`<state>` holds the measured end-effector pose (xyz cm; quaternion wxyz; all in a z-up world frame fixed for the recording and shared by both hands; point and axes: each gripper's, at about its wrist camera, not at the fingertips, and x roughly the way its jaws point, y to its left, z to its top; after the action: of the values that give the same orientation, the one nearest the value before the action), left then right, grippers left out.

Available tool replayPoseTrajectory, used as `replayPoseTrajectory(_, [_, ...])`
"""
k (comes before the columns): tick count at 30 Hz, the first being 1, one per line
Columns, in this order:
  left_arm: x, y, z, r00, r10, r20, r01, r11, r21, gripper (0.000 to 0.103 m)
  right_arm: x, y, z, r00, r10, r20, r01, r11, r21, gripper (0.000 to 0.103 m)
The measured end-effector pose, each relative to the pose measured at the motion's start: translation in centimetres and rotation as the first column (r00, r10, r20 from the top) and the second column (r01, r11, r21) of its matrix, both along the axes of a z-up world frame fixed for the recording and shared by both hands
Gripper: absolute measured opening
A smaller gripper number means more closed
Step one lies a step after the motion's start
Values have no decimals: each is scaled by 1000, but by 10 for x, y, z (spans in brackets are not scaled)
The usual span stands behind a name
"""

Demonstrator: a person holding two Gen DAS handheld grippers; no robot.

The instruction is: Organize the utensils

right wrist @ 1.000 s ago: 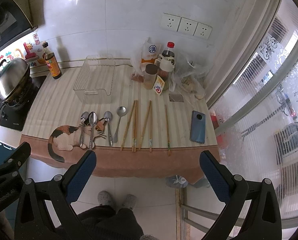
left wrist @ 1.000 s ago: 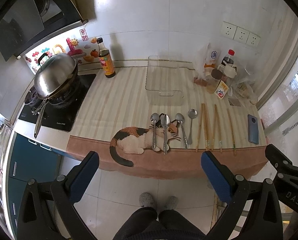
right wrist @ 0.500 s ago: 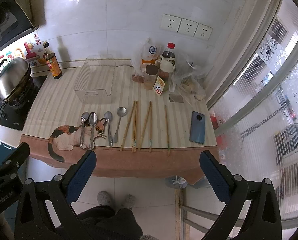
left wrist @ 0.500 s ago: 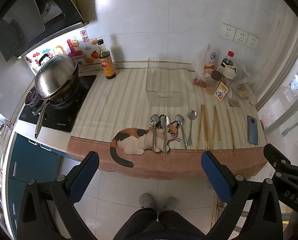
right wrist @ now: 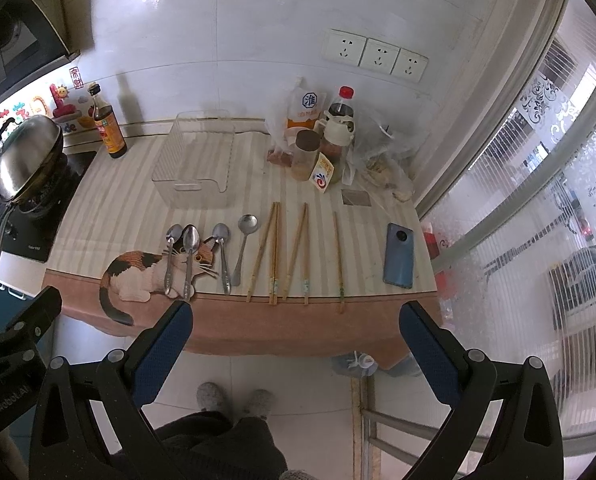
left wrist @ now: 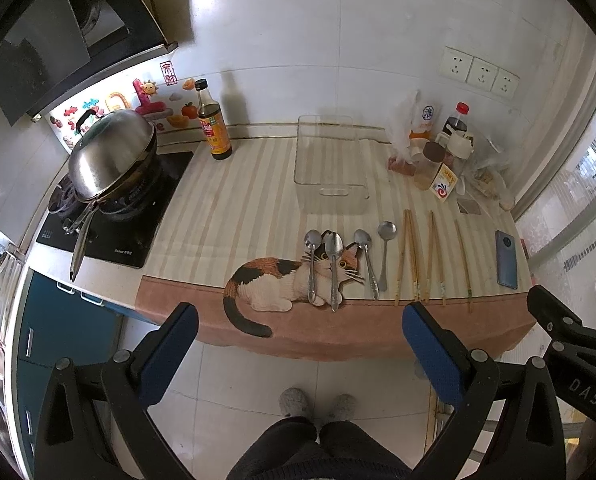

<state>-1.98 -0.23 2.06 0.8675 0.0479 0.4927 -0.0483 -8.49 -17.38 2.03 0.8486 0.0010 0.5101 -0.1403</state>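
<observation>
Several metal spoons (left wrist: pixel 333 258) (right wrist: pixel 189 252) lie side by side near the front edge of a striped counter (left wrist: pixel 233 208), partly on a cat picture. Several wooden chopsticks (left wrist: pixel 414 256) (right wrist: pixel 298 248) lie to their right. A clear plastic bin (left wrist: pixel 330 168) (right wrist: pixel 195 160) stands behind the spoons. My left gripper (left wrist: pixel 298 336) is open and empty, held above the floor in front of the counter. My right gripper (right wrist: pixel 295 338) is also open and empty, at a like distance from the counter.
A lidded wok (left wrist: pixel 111 156) sits on a stove at the left, a dark sauce bottle (left wrist: pixel 213 124) beside it. Jars, bottles and bags (left wrist: pixel 438 148) stand at the back right. A blue phone (left wrist: pixel 506 258) lies at the right edge. The person's feet (left wrist: pixel 318 402) show below.
Both grippers have drifted slightly; the counter sits a little higher in both views. Nothing on the counter has moved.
</observation>
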Motion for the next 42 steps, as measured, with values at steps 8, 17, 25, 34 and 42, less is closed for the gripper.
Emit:
replayPoseTrajectory(8, [34,8,-17,990,-70,119,66,997,34,103,9,4,-9,993,-82,88,81,997,17,103])
replayPoseTrajectory(17, [92,-18,-70,985,-155,74,152,987,47,103,29,-40,-63,959,-271,85,271,963,10,94])
replayPoseTrajectory(25, [142,-86,-163,955,-213,-207,210,977,-35,86,63,-126,-155,939,-337,-74,344,929,138,42])
replayPoseTrajectory(34, [178,-186,-269,857,-267,-441,283,959,-32,43,117,-207,-262,924,-253,-288,320,922,219,42])
replayPoseTrajectory(42, [191,-210,-317,841,-222,-494,282,958,51,32,166,-213,-333,909,-120,-399,215,956,201,42])
